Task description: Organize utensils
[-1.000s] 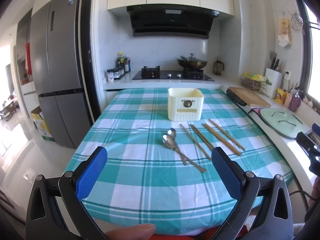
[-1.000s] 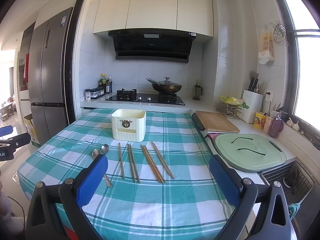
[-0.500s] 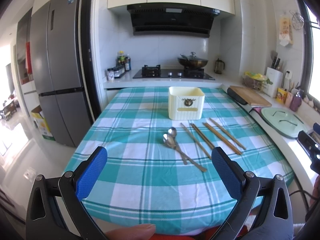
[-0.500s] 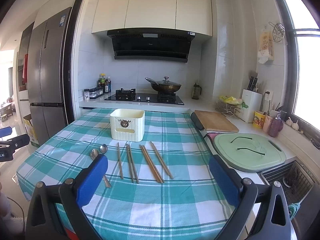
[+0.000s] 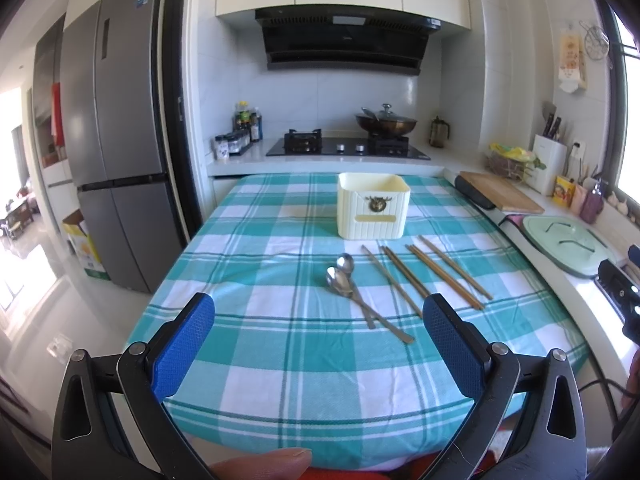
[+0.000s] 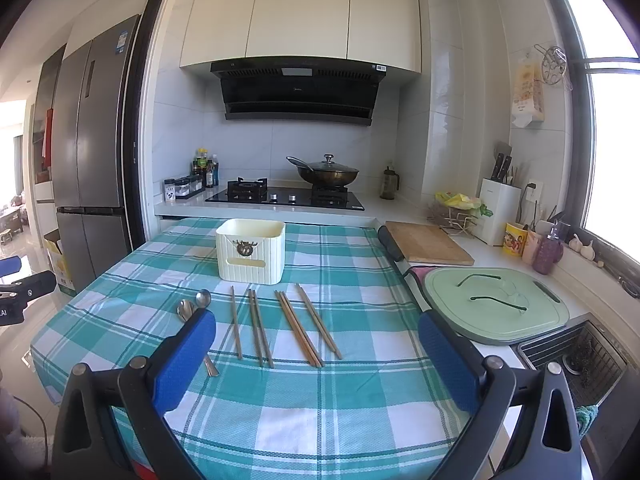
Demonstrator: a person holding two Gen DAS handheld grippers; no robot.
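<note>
A cream utensil box [image 5: 373, 210] stands on the teal checked tablecloth [image 5: 280, 344]; it also shows in the right wrist view [image 6: 251, 250]. In front of it lie two metal spoons [image 5: 343, 276] and several wooden chopsticks [image 5: 436, 276], also seen in the right wrist view as spoons [image 6: 191, 307] and chopsticks [image 6: 286, 324]. My left gripper [image 5: 318, 342] is open and empty above the table's near edge. My right gripper [image 6: 316, 354] is open and empty, near the chopsticks' near ends.
A green lid [image 6: 496, 304] and a wooden cutting board [image 6: 430, 242] lie on the counter to the right, with a sink rack [image 6: 576, 354] nearby. A stove with a wok [image 6: 326, 174] is behind the table. A fridge [image 5: 116, 152] stands at the left.
Both grippers have drifted slightly forward and the view has shifted a little; the utensils and box have not moved.
</note>
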